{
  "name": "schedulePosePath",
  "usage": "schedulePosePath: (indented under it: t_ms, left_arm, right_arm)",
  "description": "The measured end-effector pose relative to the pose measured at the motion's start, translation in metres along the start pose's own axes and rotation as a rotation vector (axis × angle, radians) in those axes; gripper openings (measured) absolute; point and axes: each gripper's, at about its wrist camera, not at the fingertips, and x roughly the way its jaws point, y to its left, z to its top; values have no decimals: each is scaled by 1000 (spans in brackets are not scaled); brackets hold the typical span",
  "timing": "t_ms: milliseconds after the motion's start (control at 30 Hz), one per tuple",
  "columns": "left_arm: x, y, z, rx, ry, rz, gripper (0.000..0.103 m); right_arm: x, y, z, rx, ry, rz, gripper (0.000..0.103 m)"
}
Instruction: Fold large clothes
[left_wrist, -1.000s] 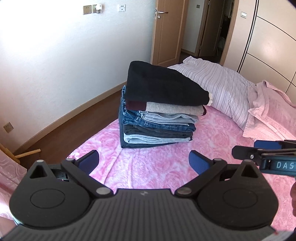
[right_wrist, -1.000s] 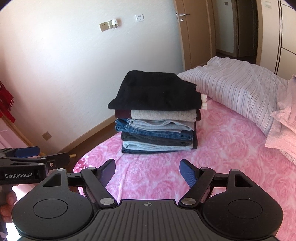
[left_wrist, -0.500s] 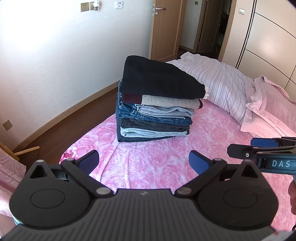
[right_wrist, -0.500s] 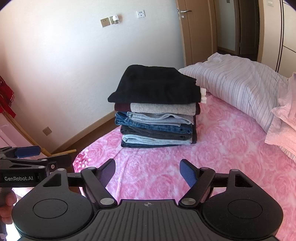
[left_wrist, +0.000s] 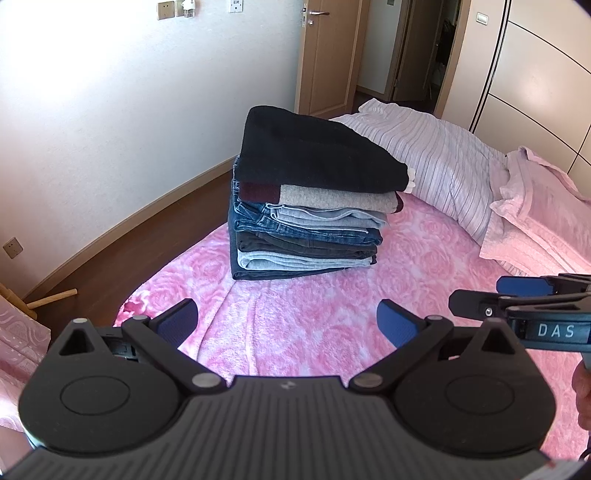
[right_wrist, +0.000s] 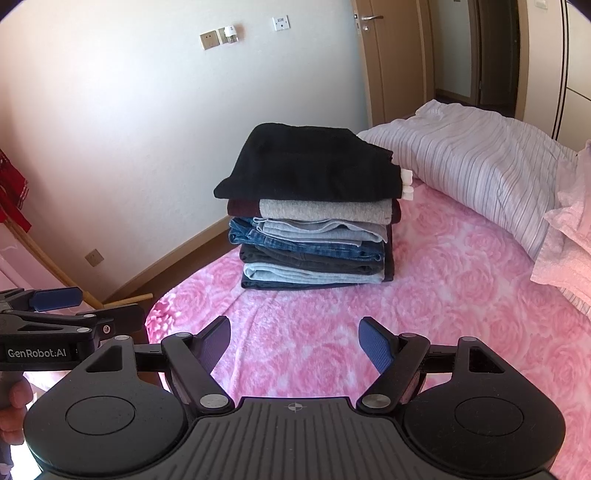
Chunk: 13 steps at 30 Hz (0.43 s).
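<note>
A neat stack of folded clothes stands on the pink rose-patterned bedspread, near the bed's left edge. A black garment tops it, over a grey and maroon piece and several jeans. My left gripper hovers open above the bedspread, short of the stack, with nothing between its fingers. My right gripper is likewise open and empty, facing the stack. Each gripper shows at the edge of the other's view.
A striped purple-white quilt lies bunched behind the stack, with pink pillows at right. Brown wooden floor and a white wall run along the bed's left side. A door stands at the back. Wardrobe panels fill the far right.
Both grippers have pulled back from the stack, which now looks smaller and farther away. They stay open and empty.
</note>
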Motion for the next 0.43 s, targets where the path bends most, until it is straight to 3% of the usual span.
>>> schedulePosePath:
  t_ms: [433]
  left_arm:
    - [8, 2, 3, 0, 12, -4, 102]
  right_arm:
    - [8, -1, 1, 3, 13, -4, 73]
